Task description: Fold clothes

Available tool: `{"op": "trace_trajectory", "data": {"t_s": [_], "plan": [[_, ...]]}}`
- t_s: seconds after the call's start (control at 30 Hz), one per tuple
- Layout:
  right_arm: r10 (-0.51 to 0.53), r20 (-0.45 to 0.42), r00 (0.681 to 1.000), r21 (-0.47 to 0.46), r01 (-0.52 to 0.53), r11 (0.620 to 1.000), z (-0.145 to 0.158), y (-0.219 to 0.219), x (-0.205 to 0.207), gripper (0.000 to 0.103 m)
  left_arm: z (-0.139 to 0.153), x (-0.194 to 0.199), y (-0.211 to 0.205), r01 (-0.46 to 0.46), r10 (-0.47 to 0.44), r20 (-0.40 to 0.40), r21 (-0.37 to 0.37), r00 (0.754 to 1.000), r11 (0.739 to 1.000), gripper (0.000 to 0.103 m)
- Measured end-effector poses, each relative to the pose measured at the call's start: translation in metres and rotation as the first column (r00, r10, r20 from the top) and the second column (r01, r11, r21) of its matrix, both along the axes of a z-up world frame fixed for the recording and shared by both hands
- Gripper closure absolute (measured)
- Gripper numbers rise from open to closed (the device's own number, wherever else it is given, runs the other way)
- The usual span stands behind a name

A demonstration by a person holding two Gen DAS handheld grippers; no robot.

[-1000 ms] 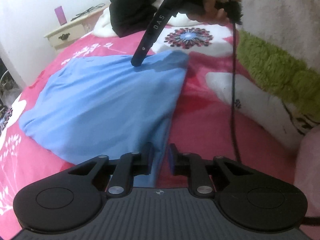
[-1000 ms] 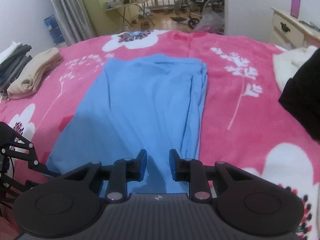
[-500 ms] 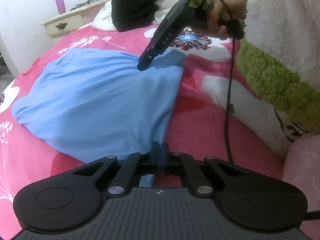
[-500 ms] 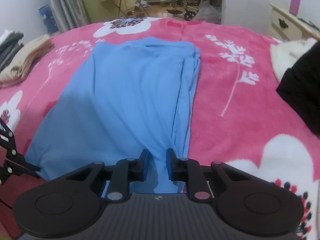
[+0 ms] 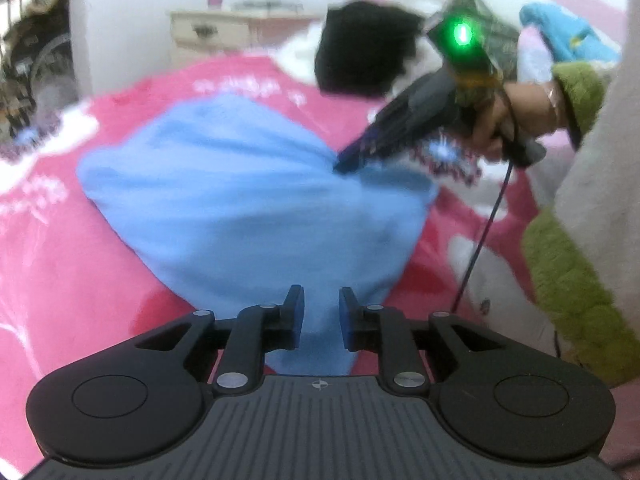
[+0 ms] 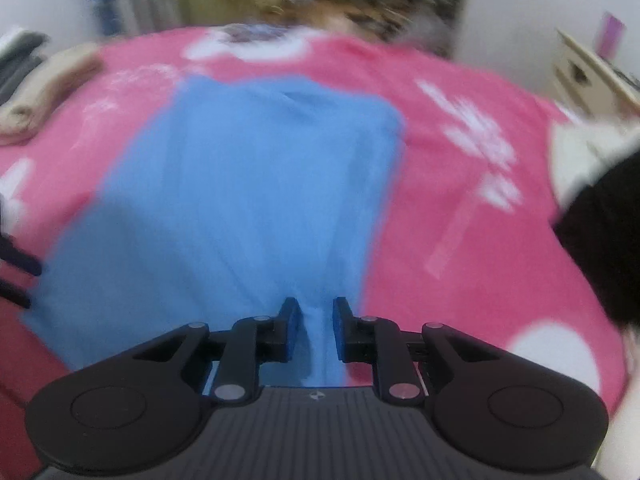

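A blue garment [image 5: 248, 216] lies on the pink flowered bedspread [image 5: 72, 288]; it also shows in the right wrist view [image 6: 248, 200]. My left gripper [image 5: 320, 312] pinches one near corner of it, the cloth bunched between the pads and lifted. My right gripper [image 6: 316, 320] pinches the other near corner, which rises off the bed. In the left wrist view the right gripper [image 5: 348, 164] is seen gripping the cloth's far side, held by a hand. Both views are blurred by motion.
A black garment [image 5: 360, 52] on a white one lies at the bed's head near a cream nightstand [image 5: 224, 32]. Folded beige clothes [image 6: 36, 96] lie at the left bed edge. The person's green-and-white sleeve [image 5: 576, 264] is at the right.
Both grippers have lifted the near edge of the blue garment and are swinging it up and forward. The cloth now bulges off the bed. The left jaws show a wider gap than half a second ago.
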State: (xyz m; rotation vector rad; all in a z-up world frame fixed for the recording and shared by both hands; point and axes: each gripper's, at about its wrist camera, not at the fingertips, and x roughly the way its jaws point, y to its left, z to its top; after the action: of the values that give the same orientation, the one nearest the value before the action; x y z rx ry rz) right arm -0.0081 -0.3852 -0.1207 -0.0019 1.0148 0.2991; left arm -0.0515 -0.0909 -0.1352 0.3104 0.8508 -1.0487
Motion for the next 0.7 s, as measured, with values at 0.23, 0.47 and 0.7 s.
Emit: {"op": "trace_trajectory", "data": {"t_s": [0.23, 0.47, 0.7], "plan": [[-0.069, 0.101, 0.992, 0.076, 0.062, 0.995, 0.024, 0.005, 0.037, 0.082, -0.010, -0.003, -0.001, 0.000, 0.000, -0.007, 0.033, 1.000, 0.999, 0.084], [-0.100, 0.133, 0.986, 0.090, 0.088, 0.992, 0.017, 0.009, 0.086, 0.081, -0.011, -0.007, 0.000, -0.014, 0.014, 0.000, 0.042, 1.000, 0.999, 0.083], [-0.033, 0.145, 0.989, 0.050, 0.026, 0.998, 0.012, 0.017, 0.097, 0.079, -0.012, -0.008, 0.000, -0.002, 0.001, 0.016, 0.047, 1.000, 0.999, 0.083]]}}
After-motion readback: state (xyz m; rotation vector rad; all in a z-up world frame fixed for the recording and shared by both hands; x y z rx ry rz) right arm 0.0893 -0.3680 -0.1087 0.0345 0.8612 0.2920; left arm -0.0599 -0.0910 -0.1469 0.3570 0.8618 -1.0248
